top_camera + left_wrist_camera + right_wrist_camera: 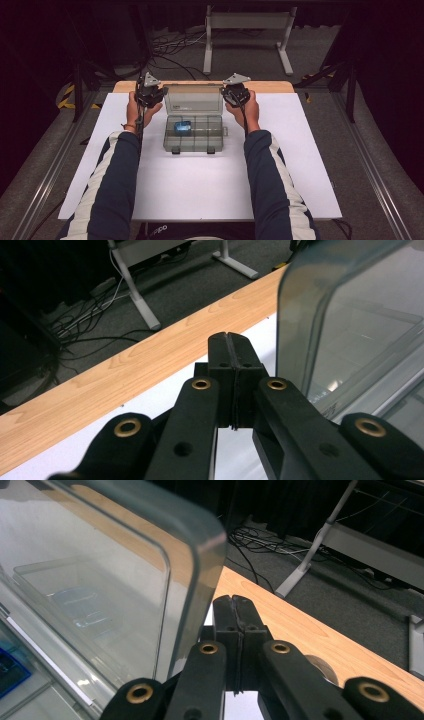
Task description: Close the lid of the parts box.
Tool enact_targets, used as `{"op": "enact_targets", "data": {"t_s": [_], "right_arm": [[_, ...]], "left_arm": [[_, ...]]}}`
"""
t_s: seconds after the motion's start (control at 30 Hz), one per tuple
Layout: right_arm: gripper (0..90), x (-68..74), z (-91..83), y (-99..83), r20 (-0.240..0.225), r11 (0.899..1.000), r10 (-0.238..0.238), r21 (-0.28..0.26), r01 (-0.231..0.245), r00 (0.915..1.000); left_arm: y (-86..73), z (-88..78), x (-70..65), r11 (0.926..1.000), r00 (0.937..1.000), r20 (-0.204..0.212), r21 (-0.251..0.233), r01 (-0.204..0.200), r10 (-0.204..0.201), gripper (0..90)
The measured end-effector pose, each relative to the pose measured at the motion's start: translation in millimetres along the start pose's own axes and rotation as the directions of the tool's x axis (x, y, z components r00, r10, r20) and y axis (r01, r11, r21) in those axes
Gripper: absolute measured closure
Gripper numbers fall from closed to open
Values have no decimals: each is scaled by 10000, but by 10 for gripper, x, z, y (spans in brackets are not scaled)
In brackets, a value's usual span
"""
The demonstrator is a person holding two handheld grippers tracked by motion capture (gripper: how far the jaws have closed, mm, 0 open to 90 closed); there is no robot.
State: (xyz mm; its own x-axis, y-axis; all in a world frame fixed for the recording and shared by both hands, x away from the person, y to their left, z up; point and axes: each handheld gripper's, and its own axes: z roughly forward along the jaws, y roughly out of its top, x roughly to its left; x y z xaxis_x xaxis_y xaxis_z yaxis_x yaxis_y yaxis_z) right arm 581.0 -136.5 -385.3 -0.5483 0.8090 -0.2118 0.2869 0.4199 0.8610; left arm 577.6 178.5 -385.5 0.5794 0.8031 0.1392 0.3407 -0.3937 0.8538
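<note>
We see the clear compartment box (193, 132) near the far middle of the white surface (200, 190), its lid (193, 99) raised upright. The left claw (148, 96) and right claw (235, 93) flank the lid's 2 ends. Both claws are fully closed on nothing, just beside the lid edges.

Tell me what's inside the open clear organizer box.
A blue object lies in a left compartment of the organizer box; the other compartments look empty, though what the blue object is stays too blurred to tell.
</note>
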Motion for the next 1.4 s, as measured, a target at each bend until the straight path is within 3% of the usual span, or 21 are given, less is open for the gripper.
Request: {"op": "enact_targets", "data": {"t_s": [0.6, 0.9, 1.4], "right_arm": [[900, 116, -263, 62, 239, 9997, -15, -239, 21, 9997], [900, 157, -289, 51, 332, 9999, 3, -159, 2, 9994], [900, 188, -342, 43, 320, 9998, 64, -196, -58, 9995]], "left_arm": [[37, -223, -119, 9995, 9992, -256, 3, -301, 301, 896], [29, -243, -147, 9993, 9985, -435, 178, -336, 344, 895], [54, -299, -161, 9990, 9982, -407, 75, -430, 433, 896]]}}
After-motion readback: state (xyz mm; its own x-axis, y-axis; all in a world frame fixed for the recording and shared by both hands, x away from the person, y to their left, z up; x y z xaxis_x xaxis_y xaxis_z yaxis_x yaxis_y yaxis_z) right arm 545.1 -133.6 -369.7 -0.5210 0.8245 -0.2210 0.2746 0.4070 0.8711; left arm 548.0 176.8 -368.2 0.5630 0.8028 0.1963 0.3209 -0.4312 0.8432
